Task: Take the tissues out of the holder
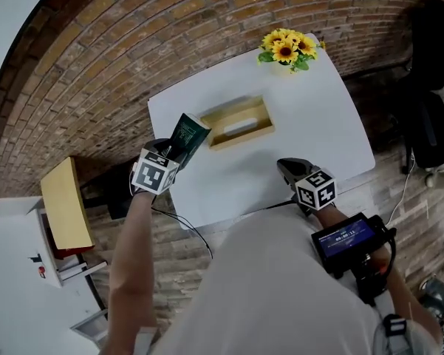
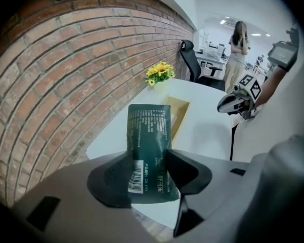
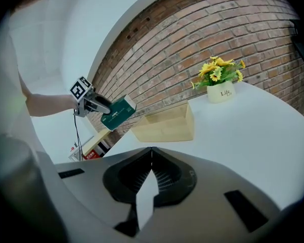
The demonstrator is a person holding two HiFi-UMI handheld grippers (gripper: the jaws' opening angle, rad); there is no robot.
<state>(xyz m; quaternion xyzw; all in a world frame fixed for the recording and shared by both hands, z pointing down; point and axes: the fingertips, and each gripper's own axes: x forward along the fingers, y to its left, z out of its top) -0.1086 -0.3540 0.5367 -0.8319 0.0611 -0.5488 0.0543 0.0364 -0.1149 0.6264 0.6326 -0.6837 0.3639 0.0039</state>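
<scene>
The pack (image 1: 189, 134) is a flat, dark green, glossy packet of tissues with white print too small to read and a white barcode label near its lower end. The left gripper (image 1: 174, 151) clamps it by that lower end, holding it tilted in the air just left of the holder (image 1: 237, 109), out of it. The holder is a pale wooden box. Behind the holder, a white pot (image 3: 221, 92) of sunflowers shows lettering starting "Lif". The right gripper (image 1: 289, 170) hangs in front of the holder, jaws closed on nothing.
</scene>
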